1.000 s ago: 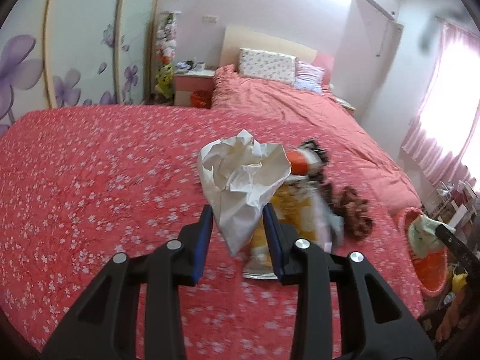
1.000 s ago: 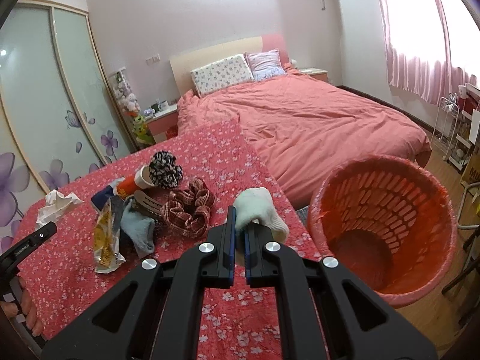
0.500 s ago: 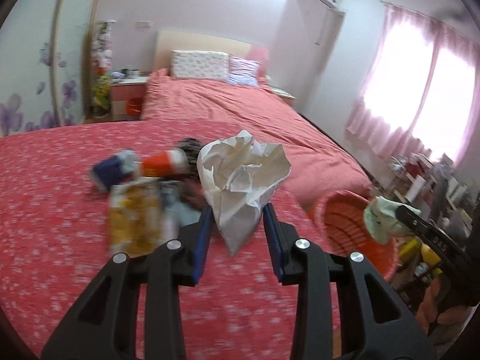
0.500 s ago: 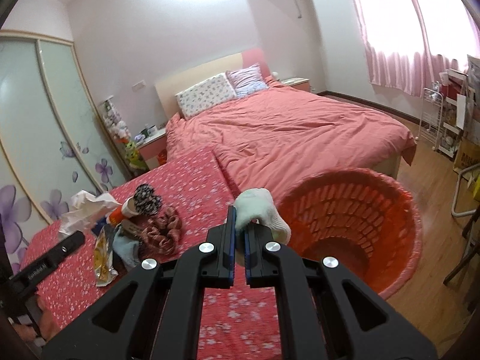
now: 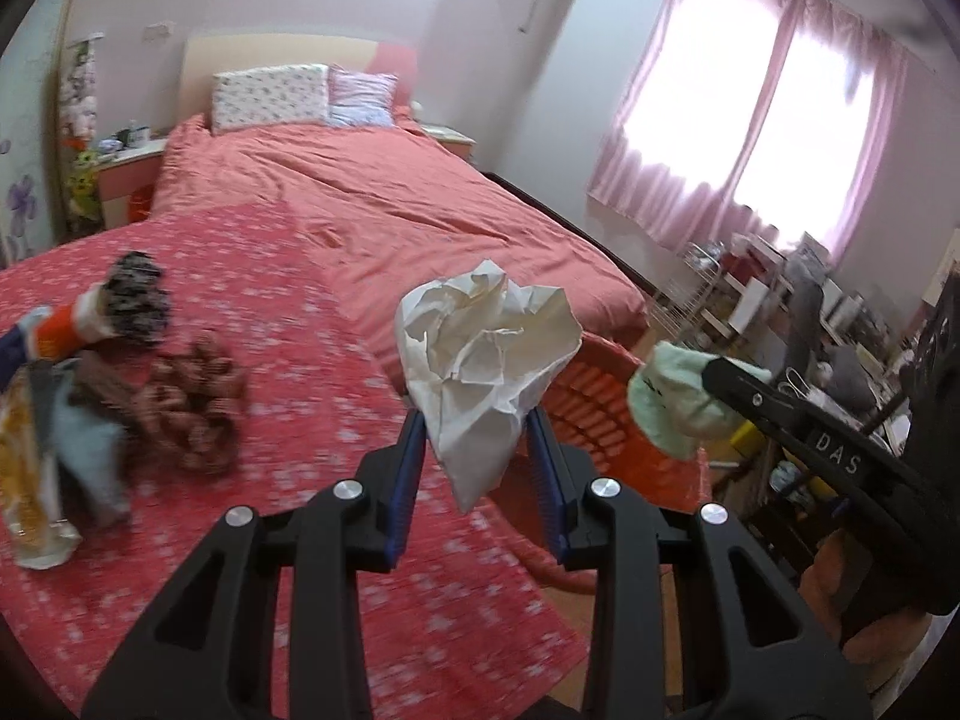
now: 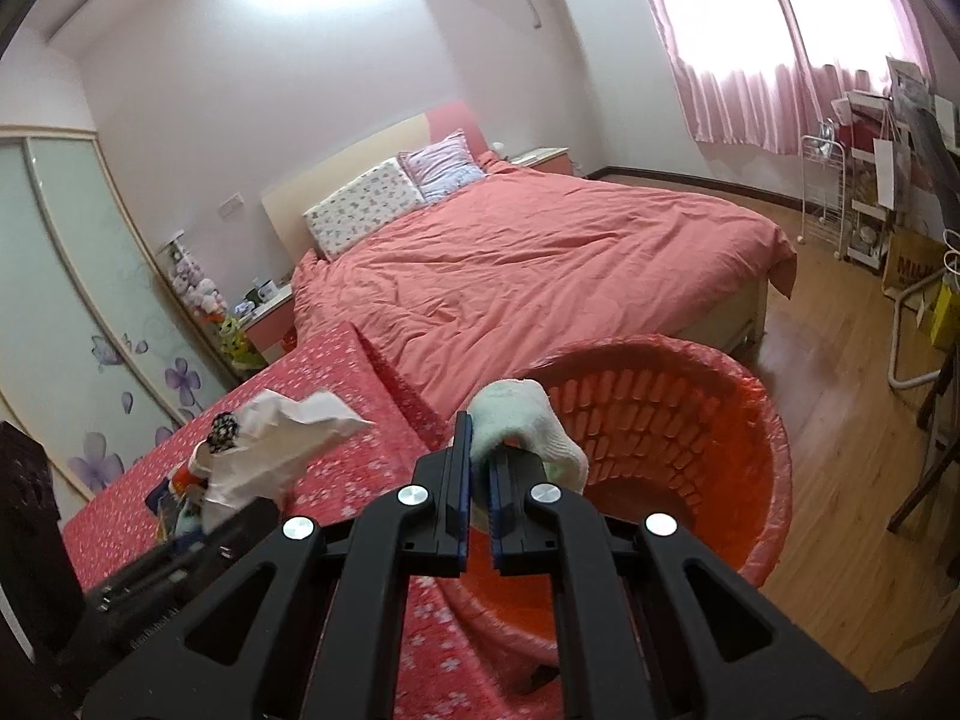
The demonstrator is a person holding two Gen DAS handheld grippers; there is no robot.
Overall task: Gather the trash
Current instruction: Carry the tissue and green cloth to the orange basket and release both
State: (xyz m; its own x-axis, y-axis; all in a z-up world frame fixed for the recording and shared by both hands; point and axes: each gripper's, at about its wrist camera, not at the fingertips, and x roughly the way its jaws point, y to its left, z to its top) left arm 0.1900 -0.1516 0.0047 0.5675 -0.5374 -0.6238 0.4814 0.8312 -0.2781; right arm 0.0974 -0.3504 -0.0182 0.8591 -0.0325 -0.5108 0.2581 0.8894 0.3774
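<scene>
My left gripper (image 5: pixel 478 468) is shut on a crumpled white paper (image 5: pixel 487 354) and holds it above the red flowered cloth, near the rim of the orange basket (image 5: pixel 606 414). My right gripper (image 6: pixel 478 480) is shut on a pale green and white sock (image 6: pixel 522 426) and holds it over the near rim of the orange basket (image 6: pixel 678 420). The sock and right gripper also show in the left wrist view (image 5: pixel 678 402). The paper also shows in the right wrist view (image 6: pixel 282 444).
A pile lies on the flowered cloth (image 5: pixel 288 360): a brown scrunchie (image 5: pixel 192 408), a black patterned item (image 5: pixel 135 300), a yellow wrapper (image 5: pixel 24 480), a grey sock (image 5: pixel 90 450). A bed with a pink cover (image 6: pixel 540 264) is behind. Shelves and clutter (image 6: pixel 870 204) stand at the right.
Both grippers have swung right toward the orange basket, each still holding its item. The sock now hangs over the basket's near rim and the paper is close to the basket.
</scene>
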